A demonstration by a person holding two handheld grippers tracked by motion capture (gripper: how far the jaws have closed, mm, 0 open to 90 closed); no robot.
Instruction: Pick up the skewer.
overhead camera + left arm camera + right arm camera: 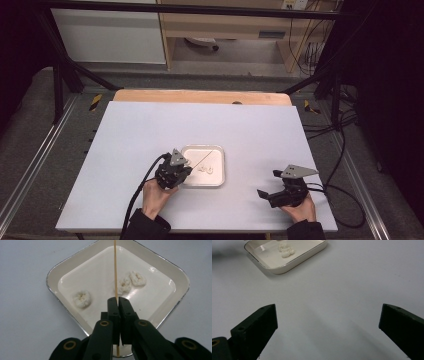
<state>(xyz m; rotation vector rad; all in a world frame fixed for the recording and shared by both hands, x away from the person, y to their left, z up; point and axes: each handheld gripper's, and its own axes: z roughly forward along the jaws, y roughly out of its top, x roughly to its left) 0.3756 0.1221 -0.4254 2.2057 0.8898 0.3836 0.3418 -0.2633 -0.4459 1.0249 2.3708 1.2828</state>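
Two grippers on the desk (150,125), and we're watching the left gripper (117,300) first: its jaws are pressed together on a thin wooden skewer (115,270), pinched right between the pads. From the left gripper view the skewer runs straight up out of the jaws and across the white tray (57,272), passing just beside the middle one of three pale, lumpy pieces (124,285) lying in it. Another piece (82,298) sits off to the left of the jaws, apart from the stick, and the last piece (137,278) lies beyond and to the right. In the high view we've got the left gripper (187,167) at the tray's near left edge, with the skewer slanting over the tray.

Over on the right, the right gripper (327,322) has its jaws spread wide above bare desk, nothing between them, well apart from the tray (294,263).
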